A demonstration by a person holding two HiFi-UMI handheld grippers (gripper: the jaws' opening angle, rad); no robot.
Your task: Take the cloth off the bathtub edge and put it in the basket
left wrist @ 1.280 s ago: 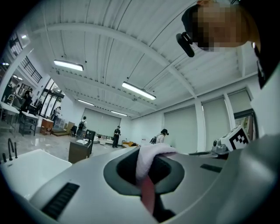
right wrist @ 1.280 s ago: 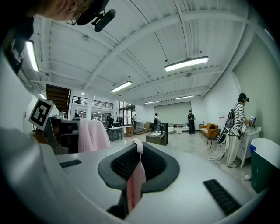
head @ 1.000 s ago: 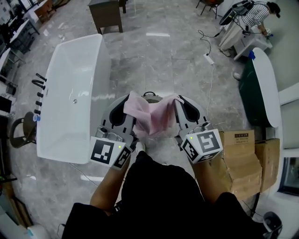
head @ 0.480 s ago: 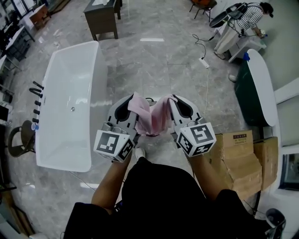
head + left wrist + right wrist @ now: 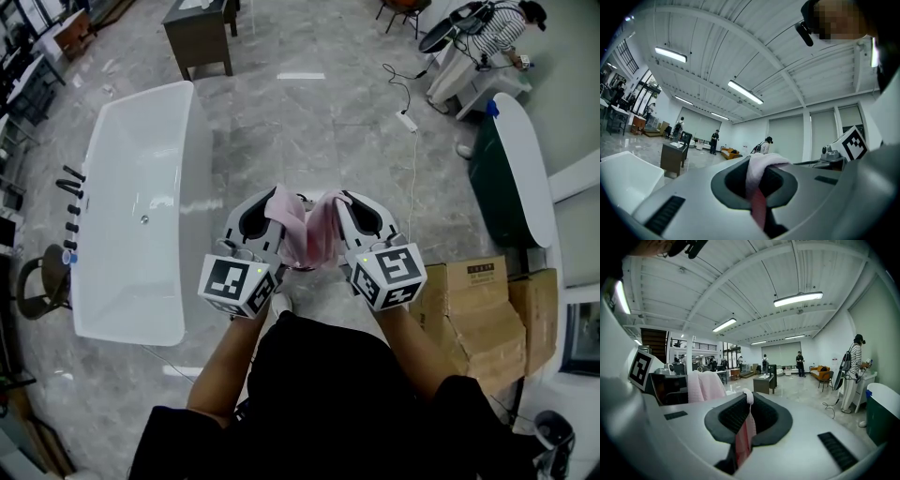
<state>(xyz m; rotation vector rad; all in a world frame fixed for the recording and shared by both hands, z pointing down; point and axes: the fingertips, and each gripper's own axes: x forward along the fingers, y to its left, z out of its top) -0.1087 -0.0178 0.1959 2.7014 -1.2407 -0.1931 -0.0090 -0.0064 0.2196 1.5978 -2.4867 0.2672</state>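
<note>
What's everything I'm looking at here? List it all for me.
bathtub: one, white, floor at left
second tub: one, dark green with white rim, at right
table: one, dark, top of head view
cardboard boxes: at least two, brown, lower right
power strip: one, white, on the floor, upper right
person: one, striped top, far upper right
cloth: one, pink, held between both grippers
left gripper: one, grey-white, jaws shut on the cloth
right gripper: one, grey-white, jaws shut on the cloth

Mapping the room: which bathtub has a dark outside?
The right tub, by the boxes: dark green shell under a white rim. The left tub is white all over.
</note>
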